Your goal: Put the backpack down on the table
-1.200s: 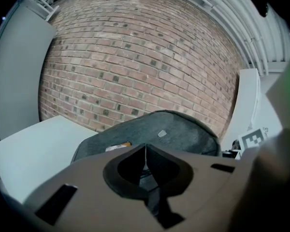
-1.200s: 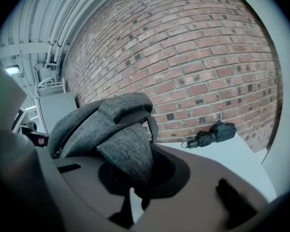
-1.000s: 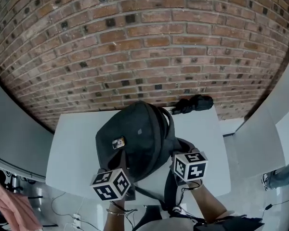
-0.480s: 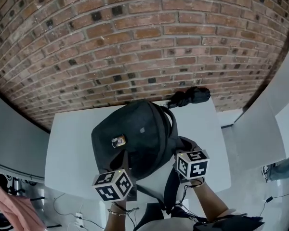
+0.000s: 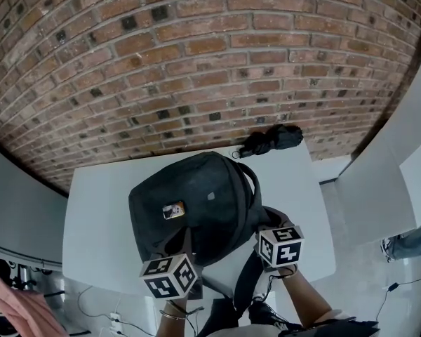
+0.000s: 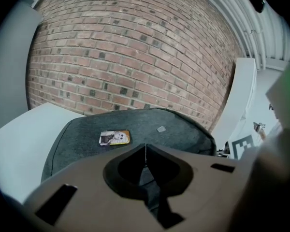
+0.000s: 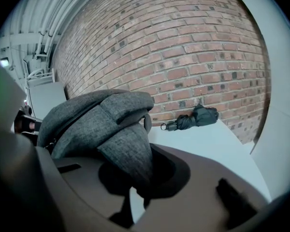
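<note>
Left tool point(image 6: 145, 153) pressed together on a thin dark piece of the backpack point(image 5: 196, 202); right tool point(image 7: 135, 170) pinching its padded grey strap point(image 7: 128, 149). Backpack hangs upright over the middle of the counter point(image 5: 91, 223) (whether its base already touches cannot be told). Step in hand, by judgement: the set-down, near its end. Next move calls for resting the base on the surface, then spreading both tools. Count: two tools, one backpack, one counter, one folded umbrella point(image 5: 274, 139) at the far edge.

Prob. lab/studio: brick wall point(image 5: 196, 62), white table point(image 5: 98, 216), partitions point(image 5: 389, 174).
</note>
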A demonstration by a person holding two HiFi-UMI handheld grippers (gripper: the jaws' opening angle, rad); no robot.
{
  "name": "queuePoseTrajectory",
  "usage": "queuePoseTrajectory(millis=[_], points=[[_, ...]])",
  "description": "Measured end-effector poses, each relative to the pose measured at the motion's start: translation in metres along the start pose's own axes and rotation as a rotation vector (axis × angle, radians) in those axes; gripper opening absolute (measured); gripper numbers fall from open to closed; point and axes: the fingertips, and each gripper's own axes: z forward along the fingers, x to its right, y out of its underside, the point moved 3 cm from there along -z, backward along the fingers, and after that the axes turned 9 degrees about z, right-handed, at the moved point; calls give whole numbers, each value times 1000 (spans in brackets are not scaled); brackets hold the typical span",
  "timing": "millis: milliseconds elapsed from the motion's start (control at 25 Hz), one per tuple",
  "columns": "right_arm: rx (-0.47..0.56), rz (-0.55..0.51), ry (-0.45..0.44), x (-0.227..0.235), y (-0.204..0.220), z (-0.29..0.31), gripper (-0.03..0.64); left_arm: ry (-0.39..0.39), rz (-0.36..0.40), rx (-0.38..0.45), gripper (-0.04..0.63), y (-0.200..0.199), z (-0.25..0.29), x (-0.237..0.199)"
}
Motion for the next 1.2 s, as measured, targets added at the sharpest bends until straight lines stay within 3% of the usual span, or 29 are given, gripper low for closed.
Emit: queuePoseTrajectory(millis=[720, 1200], points=[[-49, 79, 62, 47, 54, 13, 41, 75, 54, -104, 20, 33, 31, 29], [-53, 124, 74, 73, 80, 30, 41, 129, 84, -132, 20, 42, 47, 45]])
